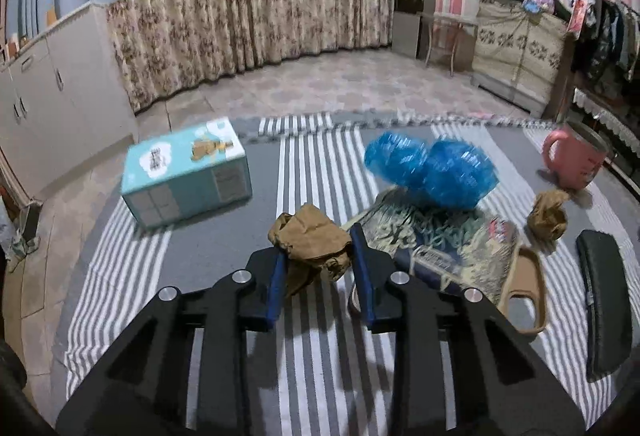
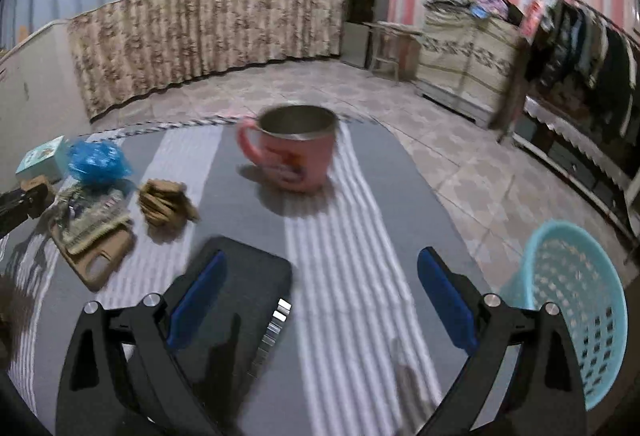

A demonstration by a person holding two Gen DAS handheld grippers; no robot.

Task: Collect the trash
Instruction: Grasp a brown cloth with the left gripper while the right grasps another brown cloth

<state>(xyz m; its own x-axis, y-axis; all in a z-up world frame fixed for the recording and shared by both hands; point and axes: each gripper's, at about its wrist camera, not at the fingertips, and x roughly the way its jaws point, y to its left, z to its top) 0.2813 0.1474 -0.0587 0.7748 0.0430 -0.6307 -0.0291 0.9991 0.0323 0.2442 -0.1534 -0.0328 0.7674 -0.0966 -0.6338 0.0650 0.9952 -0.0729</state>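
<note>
Nearest the lens in the left wrist view, the left gripper (image 1: pixel 318 256) pinches a crumpled wad of brown paper (image 1: pixel 310 246) between its blue pads (image 1: pixel 278 286), lifted clear of the striped mat (image 1: pixel 312 352); the wad bulges out past the tips.

By size, the mat comes first, spread over the tiled floor. At its far left lies a light blue carton (image 1: pixel 186 171). Off the mat's right edge, near the right gripper, stands a turquoise basket (image 2: pixel 576 308), which I take to be the bin for the trash. A pink mug (image 2: pixel 294 151) sits at the far middle of the mat in the right wrist view. A crumpled blue plastic bag (image 1: pixel 430 169) rests against a heap of patterned wrappers (image 1: pixel 436 236), with a tan phone case (image 1: pixel 524 296) just beside it and a black case (image 1: pixel 604 300) further right. A second brown paper wad (image 1: pixel 548 213) lies near the mug.

The right gripper (image 2: pixel 320 300) hovers with its fingers spread wide and holds nothing.

To do this step well, I judge the left hand should keep a firm squeeze, carry the wad right across the mat above the clutter, and release only once it is over the basket's mouth, since light paper can easily spring out.
</note>
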